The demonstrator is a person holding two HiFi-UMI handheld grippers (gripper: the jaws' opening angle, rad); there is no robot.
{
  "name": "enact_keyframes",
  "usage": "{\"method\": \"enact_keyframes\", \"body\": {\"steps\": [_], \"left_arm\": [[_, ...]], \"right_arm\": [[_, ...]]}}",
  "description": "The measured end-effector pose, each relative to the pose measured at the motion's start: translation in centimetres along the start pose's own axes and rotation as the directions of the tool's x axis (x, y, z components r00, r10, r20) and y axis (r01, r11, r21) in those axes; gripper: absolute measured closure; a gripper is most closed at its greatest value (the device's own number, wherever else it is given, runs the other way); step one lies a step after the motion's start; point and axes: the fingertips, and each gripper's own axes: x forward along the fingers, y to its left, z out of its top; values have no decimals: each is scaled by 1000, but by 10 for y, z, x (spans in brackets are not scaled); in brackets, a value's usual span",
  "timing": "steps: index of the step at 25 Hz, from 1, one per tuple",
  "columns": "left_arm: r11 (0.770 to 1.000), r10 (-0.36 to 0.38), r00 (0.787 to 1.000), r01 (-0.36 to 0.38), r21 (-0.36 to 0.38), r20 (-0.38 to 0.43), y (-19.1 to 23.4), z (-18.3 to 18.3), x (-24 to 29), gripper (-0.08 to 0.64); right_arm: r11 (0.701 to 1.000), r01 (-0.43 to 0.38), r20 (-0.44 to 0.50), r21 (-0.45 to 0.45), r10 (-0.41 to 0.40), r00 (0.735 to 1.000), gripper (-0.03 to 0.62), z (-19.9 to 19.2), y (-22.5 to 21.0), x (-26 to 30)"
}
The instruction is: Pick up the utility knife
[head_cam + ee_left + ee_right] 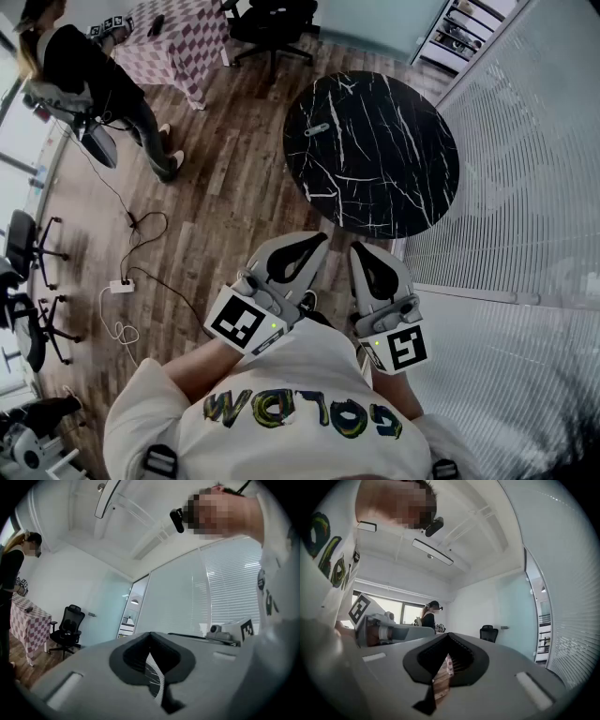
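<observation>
The utility knife (317, 129), a small grey bar, lies near the far left of the round black marble table (394, 178). Both grippers are held close to my chest, well short of the table's near edge. My left gripper (314, 240) points towards the table with its jaws together and nothing between them. My right gripper (362, 249) beside it is likewise shut and empty. Neither gripper view shows the knife. The left gripper (151, 637) looks level across the room, and so does the right gripper (449, 637).
A person (94, 84) stands at the far left by a checked-cloth table (178, 37). A black office chair (272, 23) is beyond the table. Cables and a power strip (122, 286) lie on the wooden floor. A blind-covered glass wall (525, 187) runs along the right.
</observation>
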Motion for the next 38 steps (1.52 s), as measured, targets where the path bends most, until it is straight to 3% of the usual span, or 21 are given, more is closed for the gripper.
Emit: {"method": "enact_keyframes", "body": {"steps": [23, 29, 38], "left_arm": [[1000, 20, 1000, -21, -7, -23, -29, -36, 31, 555], [999, 32, 999, -32, -2, -15, -7, -31, 48, 555], [999, 30, 999, -30, 17, -25, 67, -22, 91, 555]], "right_arm": [[997, -12, -2, 71, 12, 1000, 591, -18, -36, -38], [997, -31, -4, 68, 31, 1000, 591, -21, -50, -16], [998, -30, 2, 64, 30, 1000, 591, -30, -91, 58]]}}
